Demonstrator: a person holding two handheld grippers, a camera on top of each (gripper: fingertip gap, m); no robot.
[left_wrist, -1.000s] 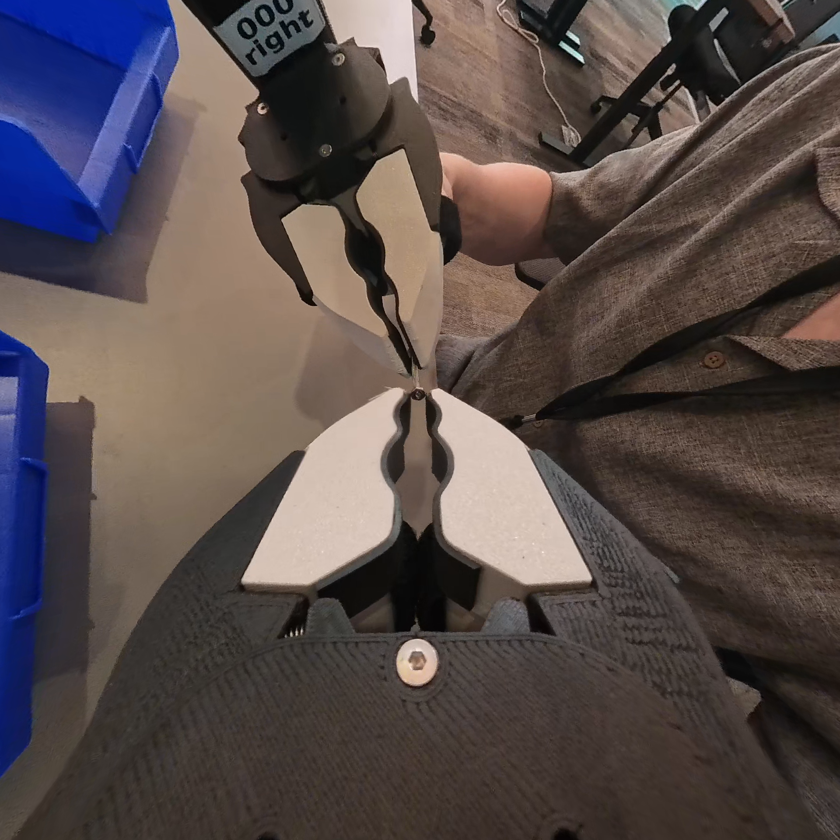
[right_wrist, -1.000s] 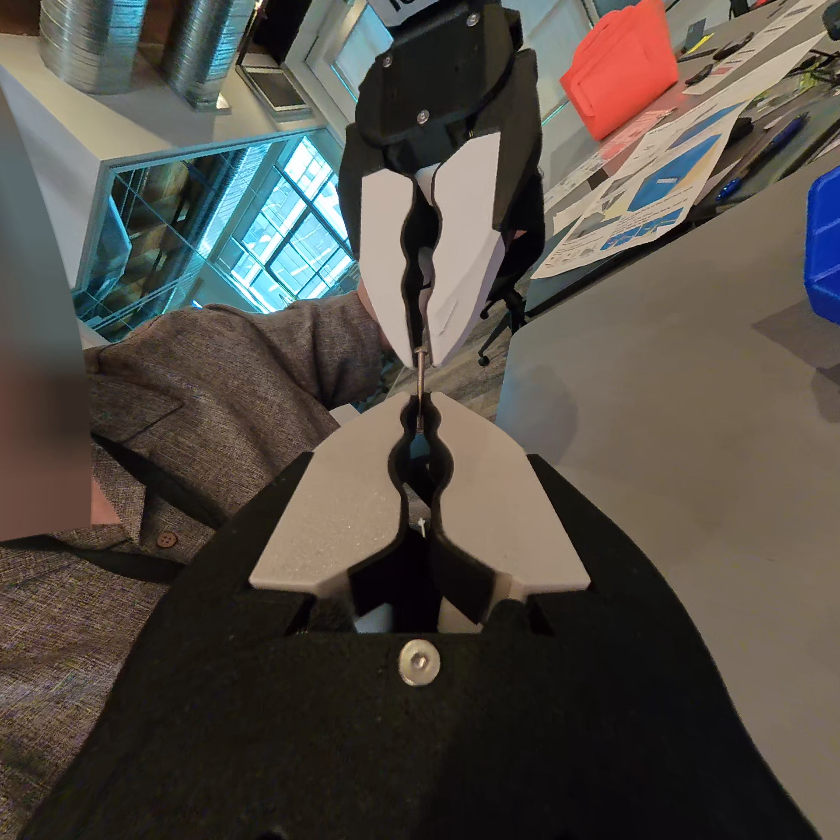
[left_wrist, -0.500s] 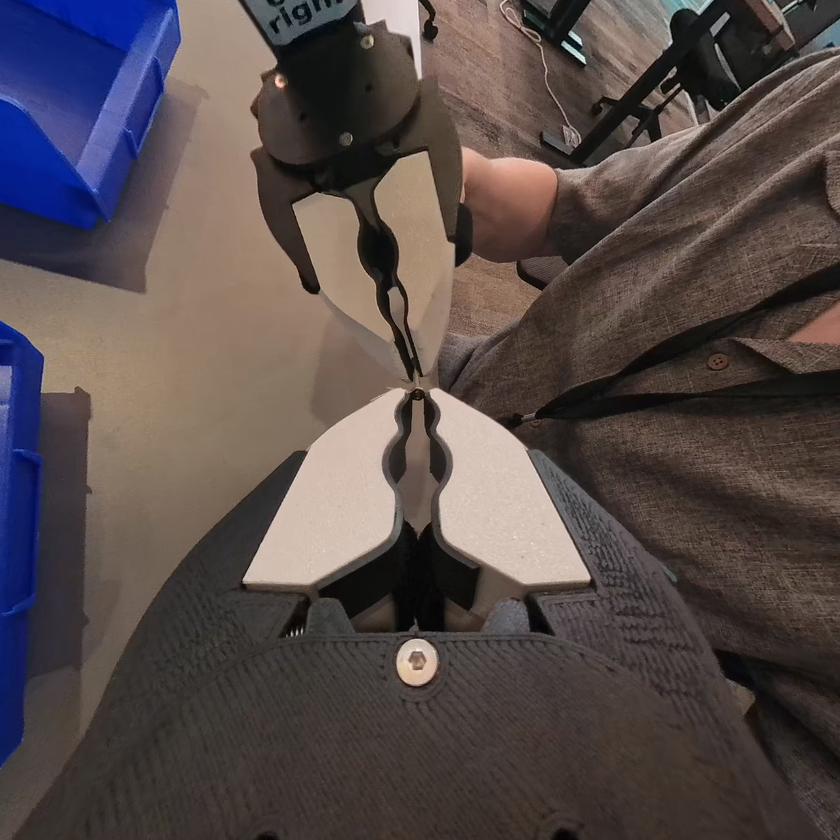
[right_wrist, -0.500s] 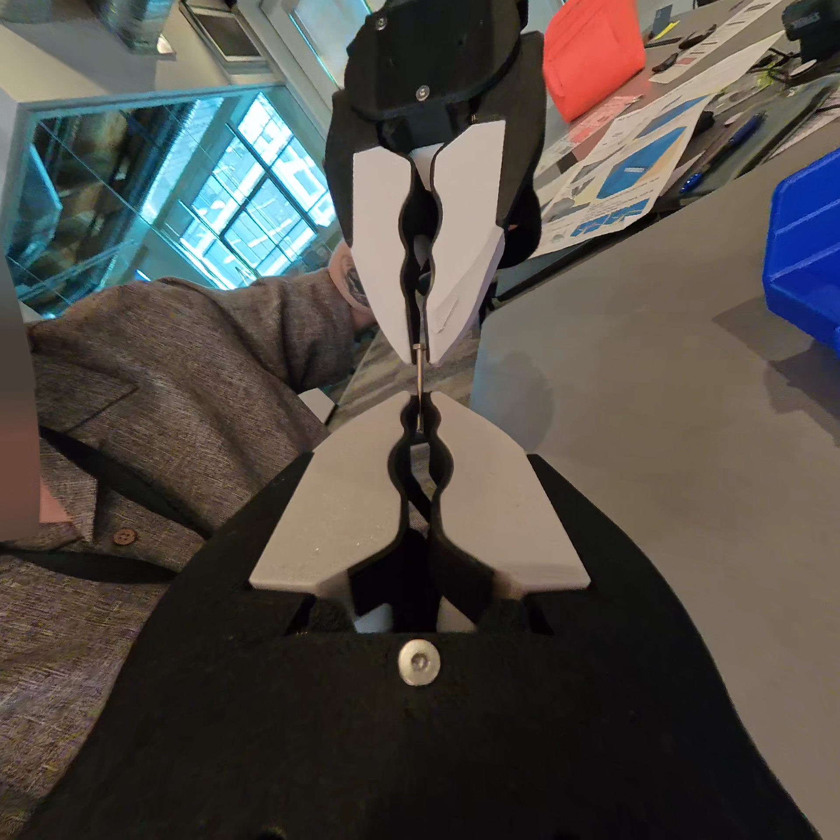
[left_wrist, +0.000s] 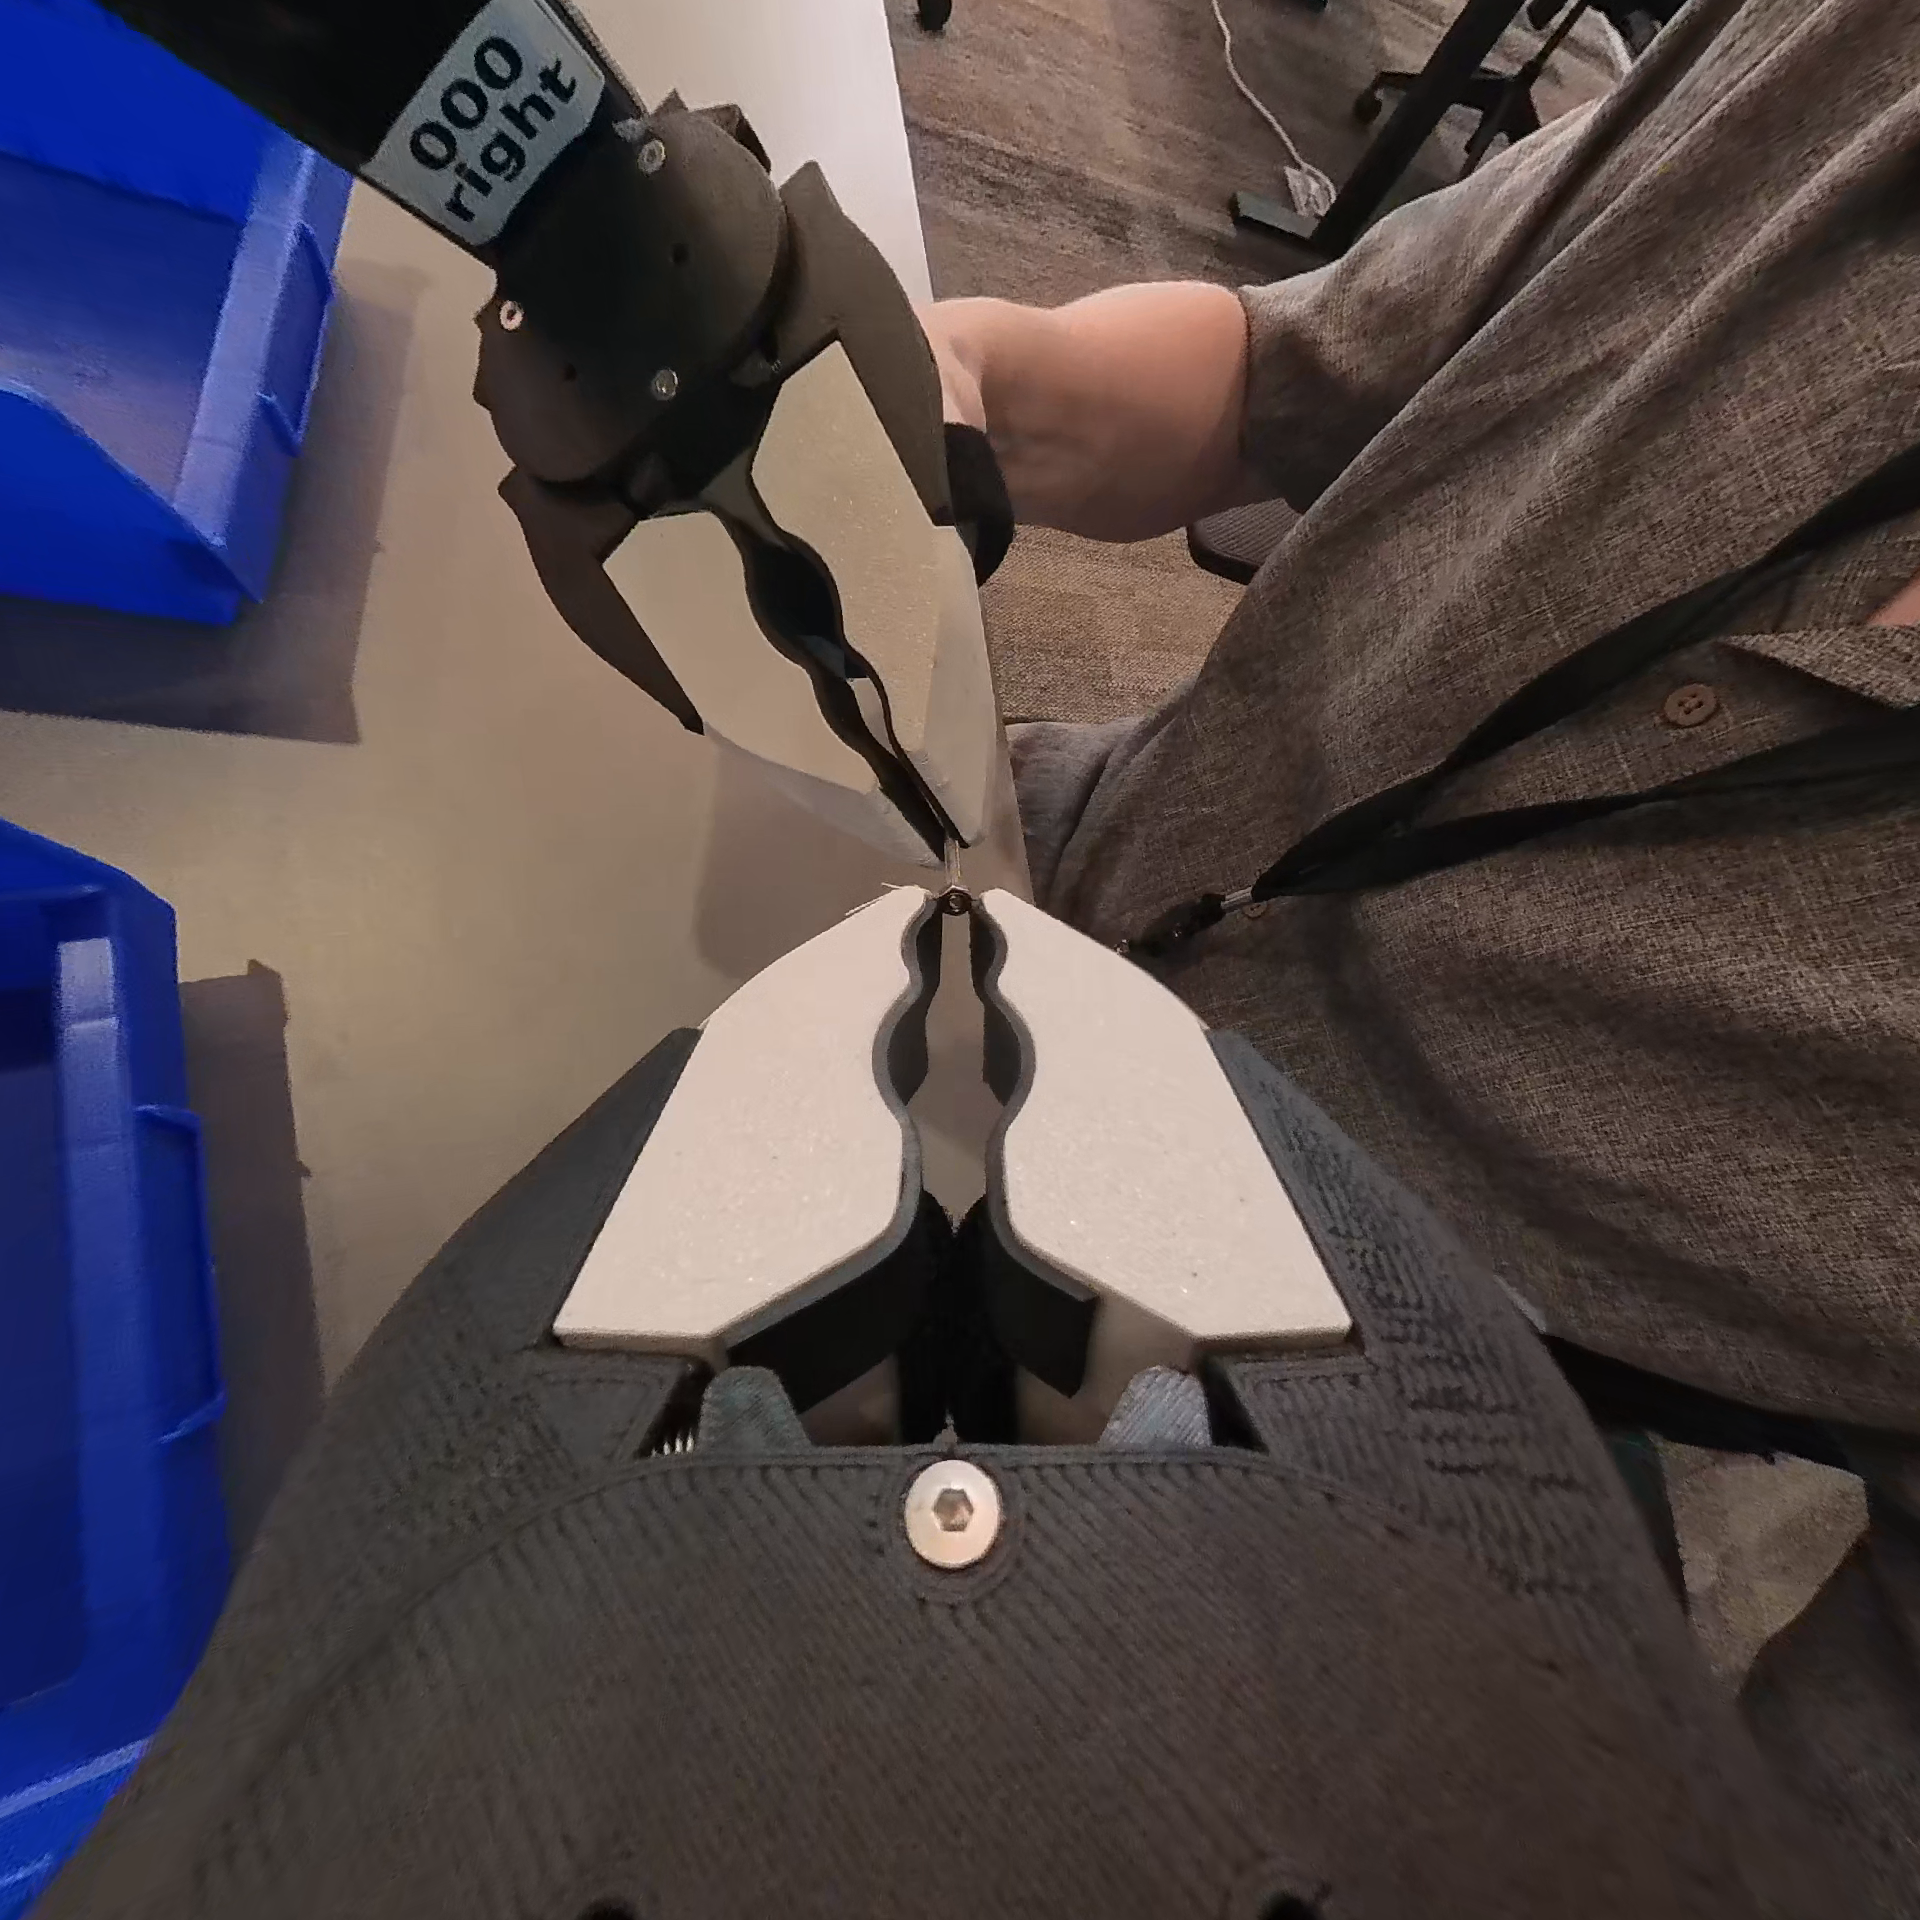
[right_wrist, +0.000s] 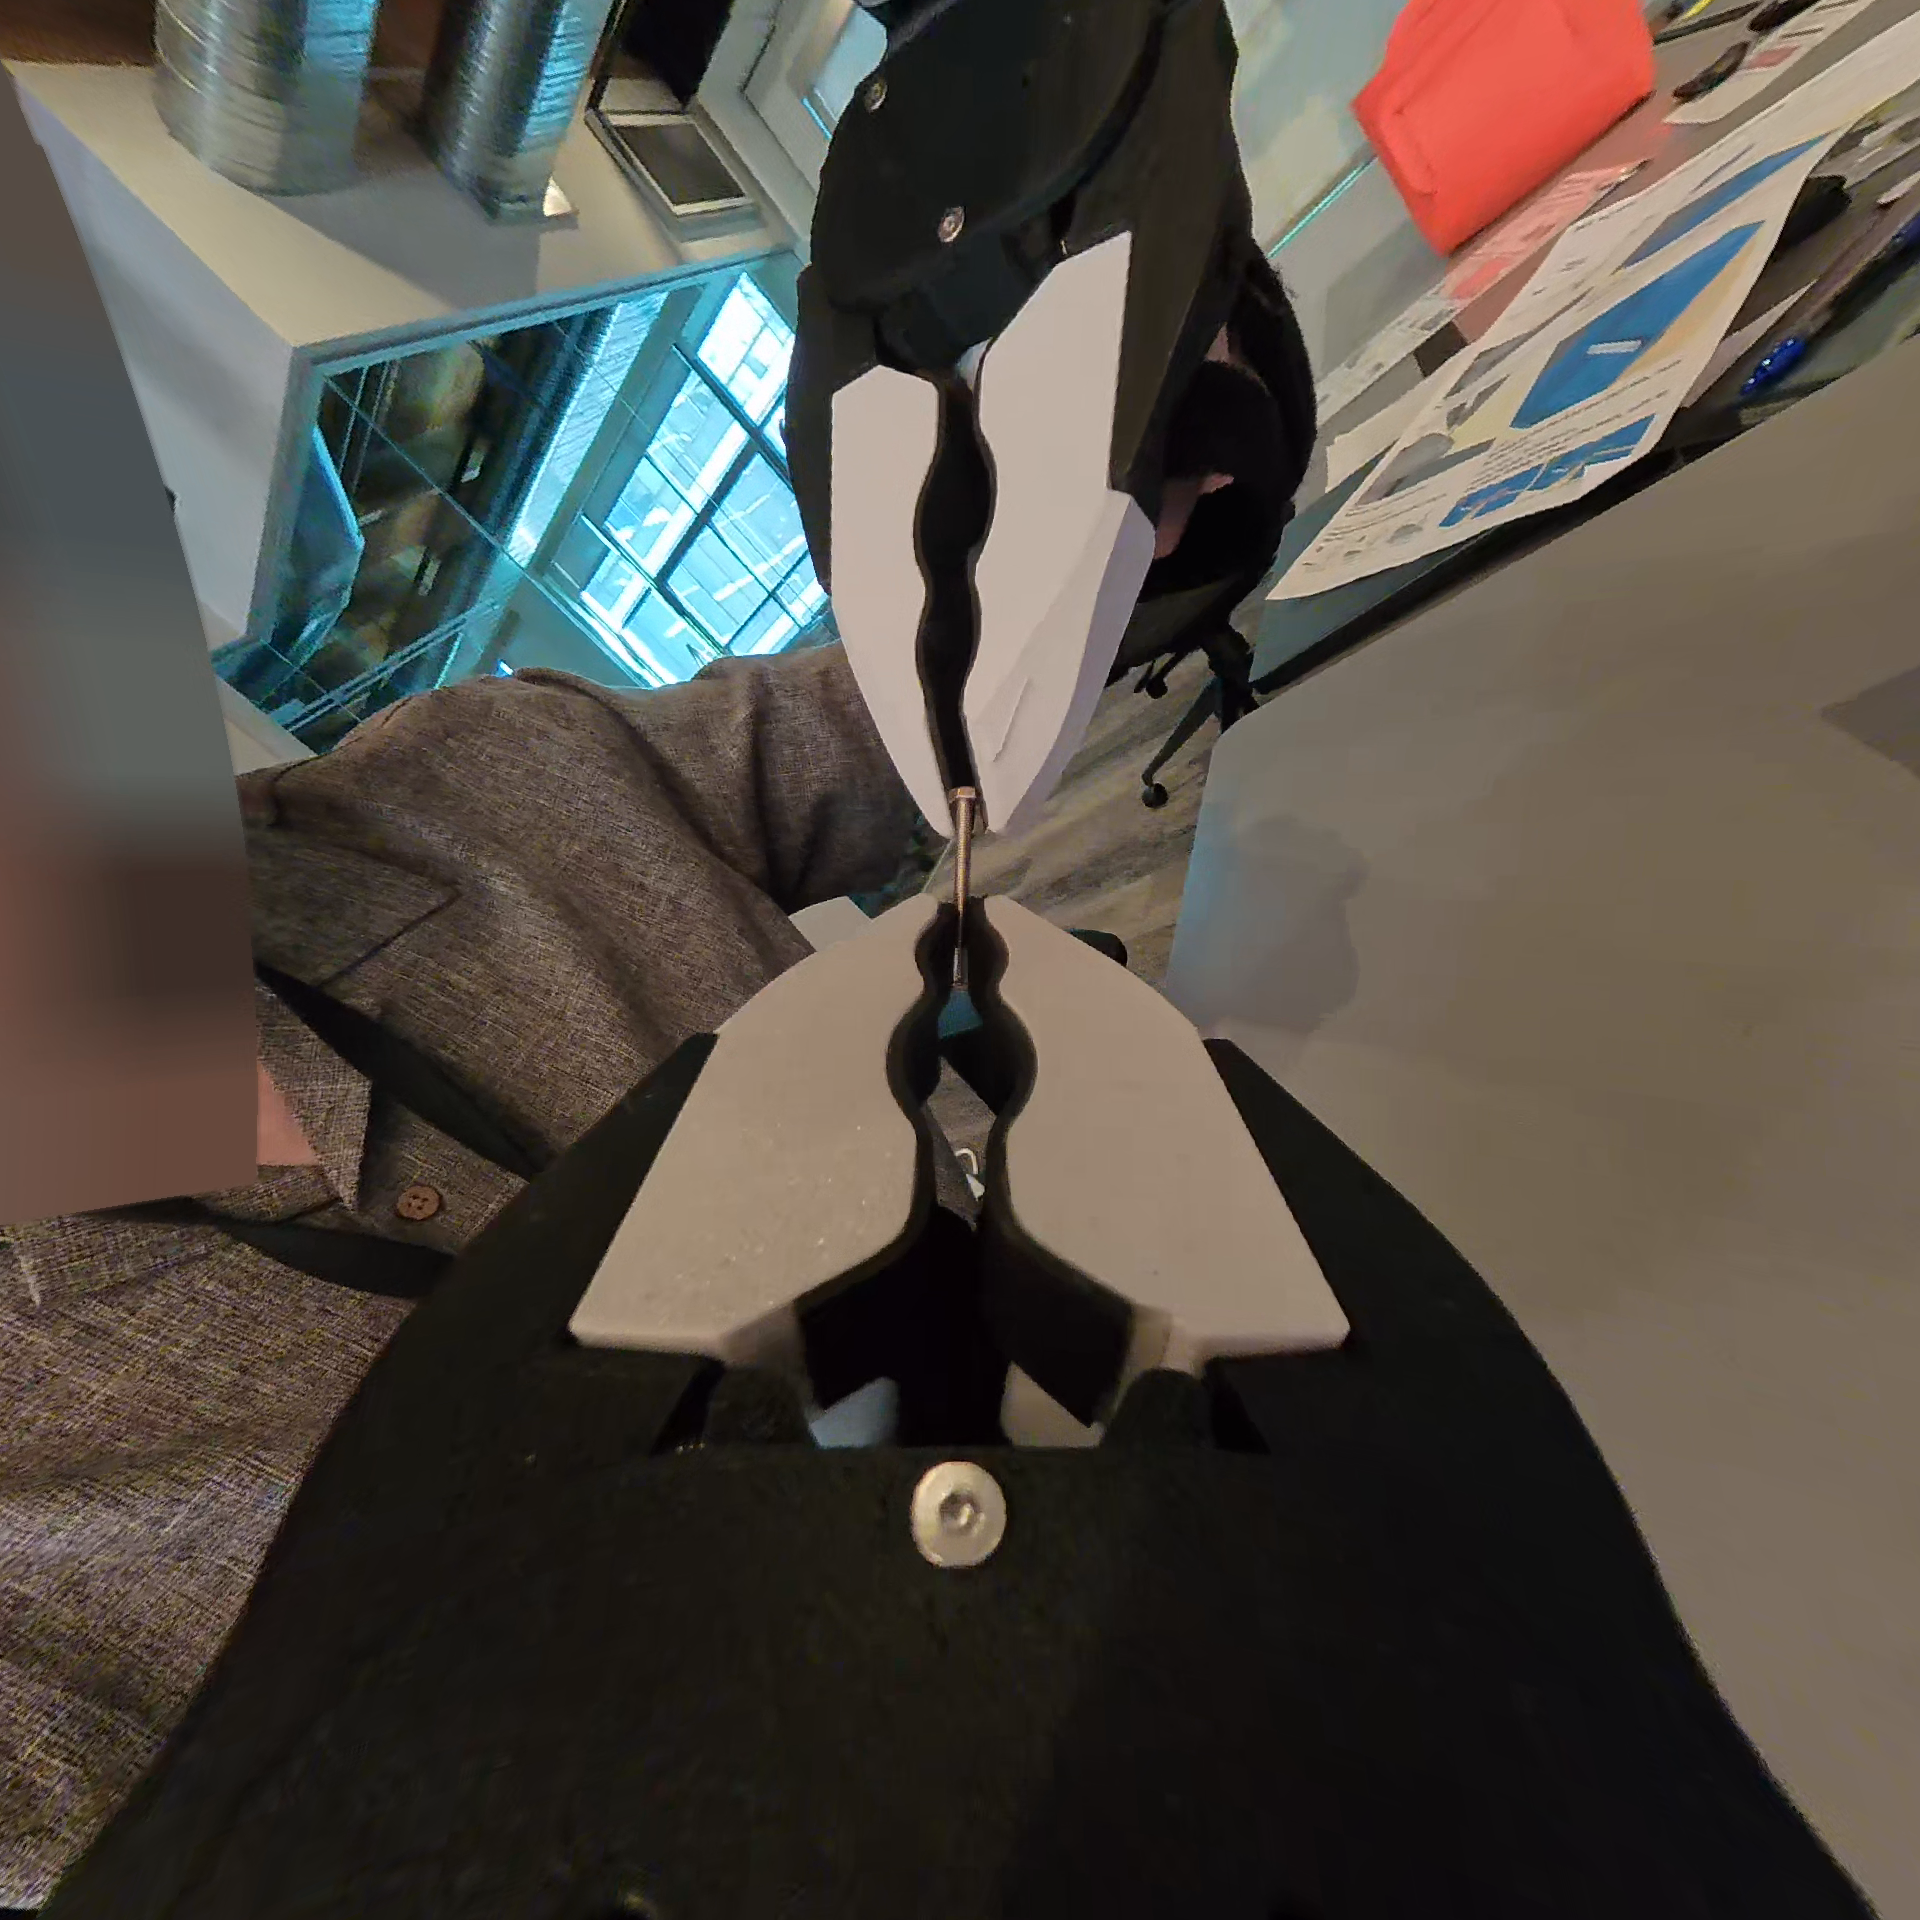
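The worktop (left_wrist: 499, 852) is a plain grey surface whose edge runs just beside the 2 tools. A person in a grey woven shirt (left_wrist: 1558, 935) sits at that edge, with a black lanyard (left_wrist: 1507, 831) across the chest. 2 blue storage bins stand on the worktop in the left wrist view: 1 bin (left_wrist: 156, 343) at the upper left, the other bin (left_wrist: 94, 1299) at the left edge. In the right wrist view, printed sheets (right_wrist: 1558, 395) and a red bag (right_wrist: 1496, 114) lie on a farther table.

The left tool (left_wrist: 954, 902) is black-bodied with grey finger pads. Its fingertips are closed on the head end of a small metal screw (right_wrist: 964, 862); the wavy gap behind the tips stays visible. The right tool (right_wrist: 961, 935) is of the same build and carries a label on its body. Its fingertips are closed on the threaded end of the same screw.

The 2 tools face each other tip to tip, above the worktop edge and in front of the person's chest. The screw spans the short gap between them, with its shank exposed in the middle. In the left wrist view, the screw (left_wrist: 953, 878) shows only as a thin pin with a dark round head at the left tool's tips.
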